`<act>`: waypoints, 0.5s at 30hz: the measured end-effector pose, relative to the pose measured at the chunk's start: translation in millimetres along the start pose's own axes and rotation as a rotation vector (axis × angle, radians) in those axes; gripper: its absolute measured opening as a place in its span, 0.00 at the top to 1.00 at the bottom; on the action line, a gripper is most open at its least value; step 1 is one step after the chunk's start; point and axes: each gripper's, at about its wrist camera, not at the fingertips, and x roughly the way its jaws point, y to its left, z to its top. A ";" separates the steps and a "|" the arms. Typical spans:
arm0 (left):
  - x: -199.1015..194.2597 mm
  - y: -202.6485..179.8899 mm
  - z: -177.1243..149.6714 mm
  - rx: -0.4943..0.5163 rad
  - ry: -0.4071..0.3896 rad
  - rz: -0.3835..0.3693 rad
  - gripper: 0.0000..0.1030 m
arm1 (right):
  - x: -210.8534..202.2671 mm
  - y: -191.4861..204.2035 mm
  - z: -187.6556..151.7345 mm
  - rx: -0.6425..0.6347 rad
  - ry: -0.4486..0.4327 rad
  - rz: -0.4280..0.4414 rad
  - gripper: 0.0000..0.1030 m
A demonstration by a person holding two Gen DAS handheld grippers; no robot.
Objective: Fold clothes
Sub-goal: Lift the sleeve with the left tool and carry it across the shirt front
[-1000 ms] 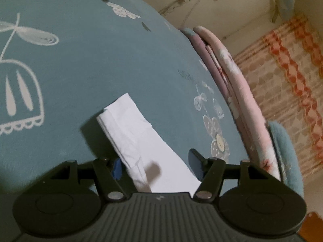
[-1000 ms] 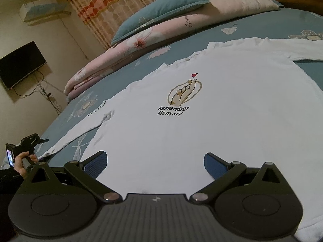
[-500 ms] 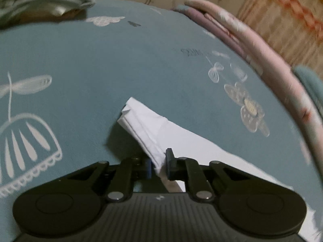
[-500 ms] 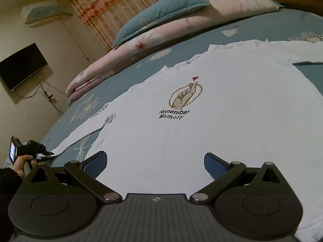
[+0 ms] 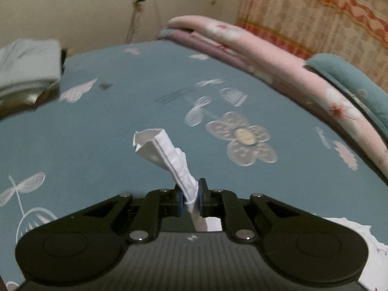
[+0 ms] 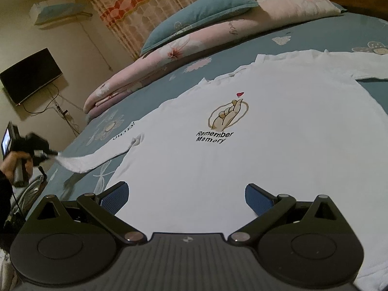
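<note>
Pinching the white sleeve (image 5: 169,155) between its blue pads, the left gripper (image 5: 189,197) has its jaws drawn tight together on the bunched fabric, and the cuff end stands up off the bedsheet (image 5: 97,126) beyond the fingertips, folded over at its tip. Behind that lifted cuff the teal sheet shows a printed flower (image 5: 242,138), then a folded pale garment (image 5: 26,72) at the left edge of the bed, and farther back the rolled pink quilt (image 5: 266,58) against the curtain.

In the right wrist view, the right gripper (image 6: 186,195) hovers with its jaws spread wide, nothing between the blue pads (image 6: 258,200), directly over the lower part of the white shirt (image 6: 266,145). The shirt lies front-up and flat on the bed, its "Remember Memory" print (image 6: 222,123) just beyond the fingertips. To the left, the shirt's sleeve (image 6: 82,161) stretches off the body toward the other gripper (image 6: 42,154), which holds its end raised above the sheet; the person's hand (image 6: 14,165) grips that tool's handle. The opposite sleeve (image 6: 359,68) lies out flat on the far right. Past the collar sit the pink quilt (image 6: 181,55) and a teal pillow (image 6: 198,14) on top of it, with a wall-mounted screen (image 6: 31,75) at far left.
</note>
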 end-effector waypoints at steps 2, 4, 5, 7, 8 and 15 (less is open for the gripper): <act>-10.4 -17.1 7.5 0.026 -0.012 -0.015 0.91 | -1.4 0.3 -0.1 -0.002 -0.001 0.002 0.00; -19.7 -38.7 13.7 0.058 -0.024 -0.031 0.91 | -2.6 0.3 -0.2 -0.002 0.000 0.008 0.00; -24.0 -49.9 15.8 0.076 -0.027 -0.041 0.92 | -2.8 0.1 -0.2 -0.001 0.003 0.015 0.00; -32.5 -72.5 20.1 0.112 -0.035 -0.062 0.92 | -3.4 -0.1 -0.3 0.000 0.010 0.024 0.00; -36.2 -81.9 22.0 0.125 -0.040 -0.072 0.92 | -3.4 0.0 -0.3 -0.002 0.013 0.025 0.00; -60.1 -159.2 28.4 0.219 -0.063 -0.147 0.92 | -3.2 4.9 -2.0 -0.033 0.053 0.036 0.00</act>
